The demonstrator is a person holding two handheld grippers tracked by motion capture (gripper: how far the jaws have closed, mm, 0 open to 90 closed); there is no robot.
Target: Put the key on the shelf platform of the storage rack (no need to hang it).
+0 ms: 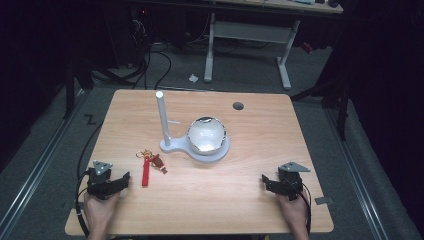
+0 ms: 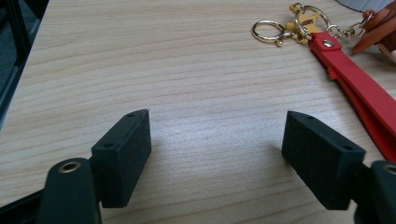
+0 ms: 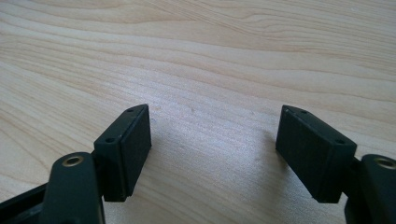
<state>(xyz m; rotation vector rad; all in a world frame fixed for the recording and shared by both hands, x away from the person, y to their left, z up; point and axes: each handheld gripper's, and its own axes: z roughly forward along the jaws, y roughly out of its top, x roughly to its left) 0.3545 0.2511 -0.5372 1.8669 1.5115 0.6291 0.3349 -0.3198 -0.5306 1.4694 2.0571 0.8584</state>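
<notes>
— Where do you have your grippers?

— My left gripper point(image 1: 120, 181) rests on the wooden table point(image 1: 250, 200) at the near edge, on my side of the white stand point(image 1: 172, 142) and off to its left. My right gripper point(image 1: 266, 182) sits at the same near edge, off to the stand's right, well apart from it.

— And the jaws?

— Both pairs stand apart with bare wood between the pads point(image 2: 123, 156); nothing is clamped on either side.

— Where is the keychain?

— The keychain point(image 1: 149, 162) lies flat on the table just in front of the stand's base, slightly to its left. Its red strap point(image 2: 359, 91) runs toward me, with the gold rings point(image 2: 268, 31) at the end nearer the stand. It is near my left gripper, just to the right of it, untouched.

— Anything on the stand?

— A shiny bowl point(image 1: 206, 135) sits on the round part of its base, to the right of the upright post point(image 1: 163, 117).
</notes>
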